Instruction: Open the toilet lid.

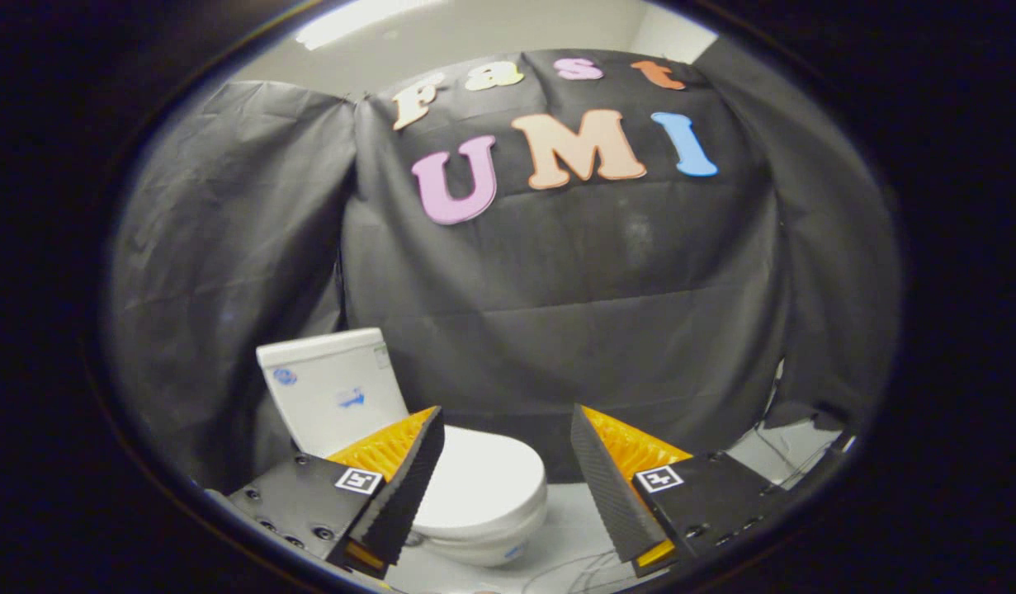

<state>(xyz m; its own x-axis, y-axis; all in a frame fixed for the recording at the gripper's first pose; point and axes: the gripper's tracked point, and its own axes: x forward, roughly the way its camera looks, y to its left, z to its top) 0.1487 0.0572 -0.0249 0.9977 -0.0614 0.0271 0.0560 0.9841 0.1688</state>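
A white toilet stands on the floor below and ahead of me, its tank point(334, 388) against the black cloth wall. The lid point(479, 478) lies flat and shut over the bowl point(483, 540). My gripper point(508, 437) hangs well above the toilet, open, with a wide gap and nothing between the fingers. The left finger point(404, 487) covers the lid's left part and the join with the tank. The right finger point(611, 487) is off to the right of the bowl, over the floor.
Black cloth walls close the booth behind and on both sides of the toilet. The pale floor point(569, 511) runs to the right of the bowl, with thin cables point(784, 462) lying near the right wall.
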